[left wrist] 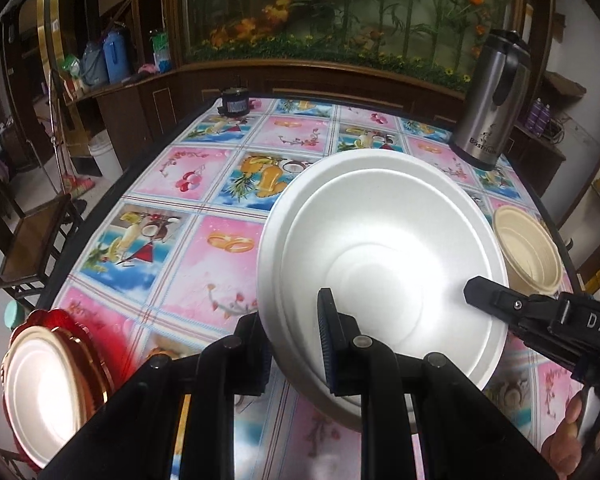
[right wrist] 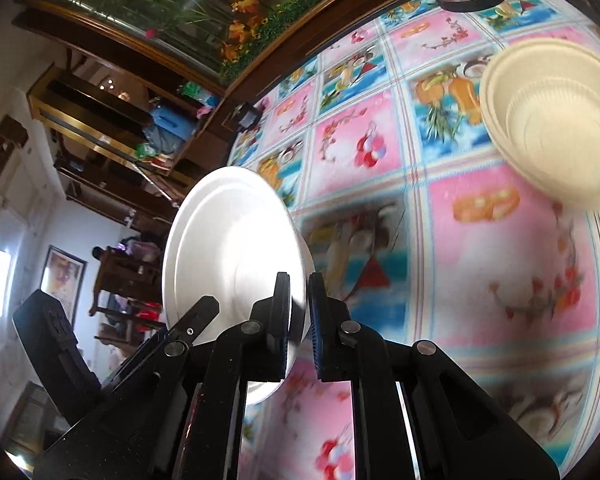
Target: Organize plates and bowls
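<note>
A white foam bowl (left wrist: 380, 256), nested in a second one, is held above the table by both grippers. My left gripper (left wrist: 296, 344) is shut on its near rim. My right gripper (right wrist: 299, 320) is shut on its other rim (right wrist: 236, 248), and its finger (left wrist: 484, 294) shows inside the bowl in the left wrist view. A stack of cream bowls (left wrist: 528, 252) stands on the table to the right, also in the right wrist view (right wrist: 556, 120). A white plate on a red plate (left wrist: 48, 384) lies at the table's near left corner.
A steel thermos (left wrist: 492, 104) stands at the far right of the flowered tablecloth (left wrist: 204, 240). A small dark jar (left wrist: 234, 102) sits at the far edge. A wooden chair (left wrist: 32, 240) stands left of the table.
</note>
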### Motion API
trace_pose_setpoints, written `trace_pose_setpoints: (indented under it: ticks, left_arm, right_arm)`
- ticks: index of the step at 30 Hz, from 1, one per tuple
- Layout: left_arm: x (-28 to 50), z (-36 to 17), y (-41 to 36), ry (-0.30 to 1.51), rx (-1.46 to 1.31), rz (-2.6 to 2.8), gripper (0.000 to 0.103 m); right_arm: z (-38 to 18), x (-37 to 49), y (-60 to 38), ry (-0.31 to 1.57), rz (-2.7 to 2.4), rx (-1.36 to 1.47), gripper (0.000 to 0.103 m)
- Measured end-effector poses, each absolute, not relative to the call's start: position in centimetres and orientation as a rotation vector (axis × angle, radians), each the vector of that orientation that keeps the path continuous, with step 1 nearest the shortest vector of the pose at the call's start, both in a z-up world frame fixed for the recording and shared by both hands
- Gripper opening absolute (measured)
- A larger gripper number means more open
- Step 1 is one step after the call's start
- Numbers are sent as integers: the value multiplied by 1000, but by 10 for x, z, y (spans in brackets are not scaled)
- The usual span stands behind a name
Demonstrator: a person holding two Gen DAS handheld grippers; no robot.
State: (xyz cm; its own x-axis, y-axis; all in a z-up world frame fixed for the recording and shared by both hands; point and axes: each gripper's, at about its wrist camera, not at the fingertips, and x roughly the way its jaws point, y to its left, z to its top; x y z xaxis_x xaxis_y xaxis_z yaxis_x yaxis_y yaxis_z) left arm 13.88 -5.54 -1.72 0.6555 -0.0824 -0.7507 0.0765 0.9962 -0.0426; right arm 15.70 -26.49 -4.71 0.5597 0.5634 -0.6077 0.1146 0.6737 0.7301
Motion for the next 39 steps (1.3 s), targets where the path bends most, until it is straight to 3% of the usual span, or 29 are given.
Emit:
trace_pose_setpoints:
  ticks: [12, 39]
  left_arm:
    - [87, -12, -9, 801, -5, -62, 19]
    - [60, -11, 115, 757, -152, 75, 19]
  right_arm:
    - [-29, 124, -220, 950, 369, 788, 9]
    - [-15, 127, -70, 1038, 487, 602, 9]
